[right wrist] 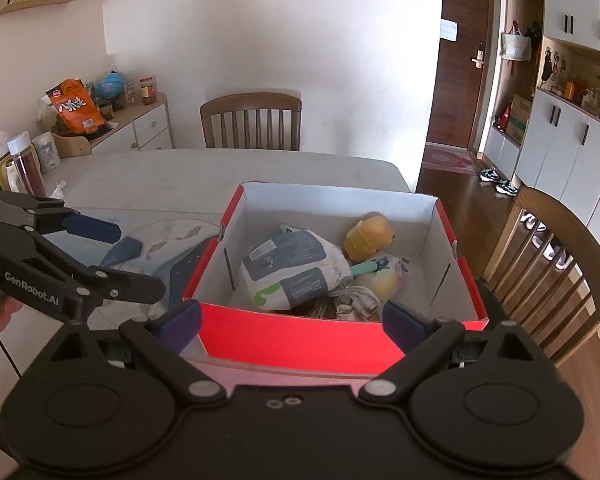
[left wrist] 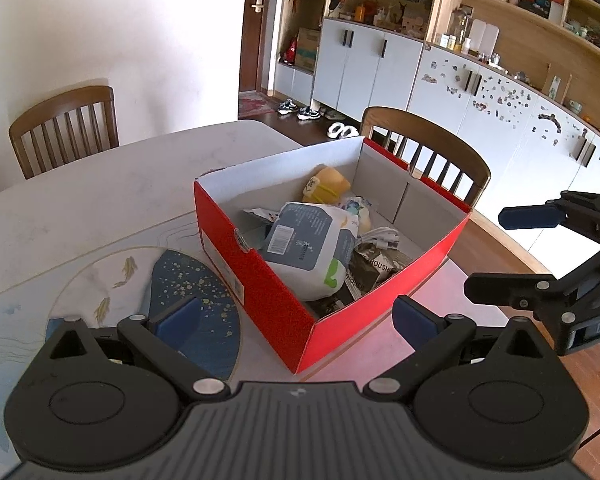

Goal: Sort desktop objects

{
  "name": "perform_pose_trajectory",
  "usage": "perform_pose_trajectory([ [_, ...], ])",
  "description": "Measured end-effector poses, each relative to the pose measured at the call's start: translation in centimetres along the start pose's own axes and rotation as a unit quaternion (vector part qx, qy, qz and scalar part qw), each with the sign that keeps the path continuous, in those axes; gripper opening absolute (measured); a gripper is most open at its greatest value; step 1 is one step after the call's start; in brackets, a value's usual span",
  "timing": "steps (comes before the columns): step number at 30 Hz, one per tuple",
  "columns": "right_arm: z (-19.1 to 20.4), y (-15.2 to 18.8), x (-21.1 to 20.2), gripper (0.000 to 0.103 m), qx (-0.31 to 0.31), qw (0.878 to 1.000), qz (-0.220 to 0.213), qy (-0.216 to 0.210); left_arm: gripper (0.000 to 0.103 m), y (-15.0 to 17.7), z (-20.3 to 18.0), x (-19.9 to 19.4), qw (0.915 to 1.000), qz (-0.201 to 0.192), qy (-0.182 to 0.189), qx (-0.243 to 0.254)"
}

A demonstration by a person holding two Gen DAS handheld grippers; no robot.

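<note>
**Over the red box, both grippers hang empty**

From the left wrist, the left gripper (left wrist: 296,318) sits low at the near corner of the red box (left wrist: 260,280), its blue fingers (left wrist: 178,318) spread wide with nothing between them; one pad is over the placemat (left wrist: 192,280), the other past the box's near corner. That wide stance, aimed at the open top, reads to me as a hand either just emptied or lining up on the box. Off to the right, clear of the table edge, the right gripper (left wrist: 512,256) also stands open and empty. Inside the box a white and grey pouch (left wrist: 304,248) lies across the middle on top of the pile, a yellow plush toy (left wrist: 326,186) is toward the far wall, a coiled white cable (left wrist: 380,238) is beside the pouch, and a dark printed packet (left wrist: 376,268) is tucked against the near right wall.

From the right wrist, the right gripper (right wrist: 292,320) faces the box's long red side (right wrist: 300,340), fingers wide apart and holding nothing. The left gripper (right wrist: 112,256) hovers over the placemat (right wrist: 168,240) left of the box, open too. The same pouch (right wrist: 288,272), plush toy (right wrist: 370,236) and cable (right wrist: 356,298) show here, along with a teal stick-like item (right wrist: 366,267) lying by the toy. On the table (right wrist: 160,176) near the box I see nothing loose left to sort, so the sorting looks close to finished. A jar (right wrist: 24,164) and a cup (right wrist: 46,152) stand at the table's far left edge.
</note>
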State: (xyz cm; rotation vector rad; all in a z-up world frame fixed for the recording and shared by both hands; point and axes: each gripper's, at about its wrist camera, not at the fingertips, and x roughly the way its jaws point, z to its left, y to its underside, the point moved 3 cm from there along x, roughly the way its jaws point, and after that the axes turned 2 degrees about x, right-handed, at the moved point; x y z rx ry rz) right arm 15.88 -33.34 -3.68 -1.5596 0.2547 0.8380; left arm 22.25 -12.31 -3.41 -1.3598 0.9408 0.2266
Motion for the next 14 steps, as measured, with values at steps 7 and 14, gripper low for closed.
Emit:
perform_pose_trajectory([
  [7,0.6,-0.1,0.0,0.097,0.011,1.000,-0.001,0.002,0.102,0.2,0.5,-0.2,1.0000,0.000,0.006,0.004],
  [14,1.2,-0.3,0.2,0.097,0.010,1.000,0.001,0.007,0.102,0.2,0.9,-0.5,0.9999,-0.002,0.016,0.007],
])
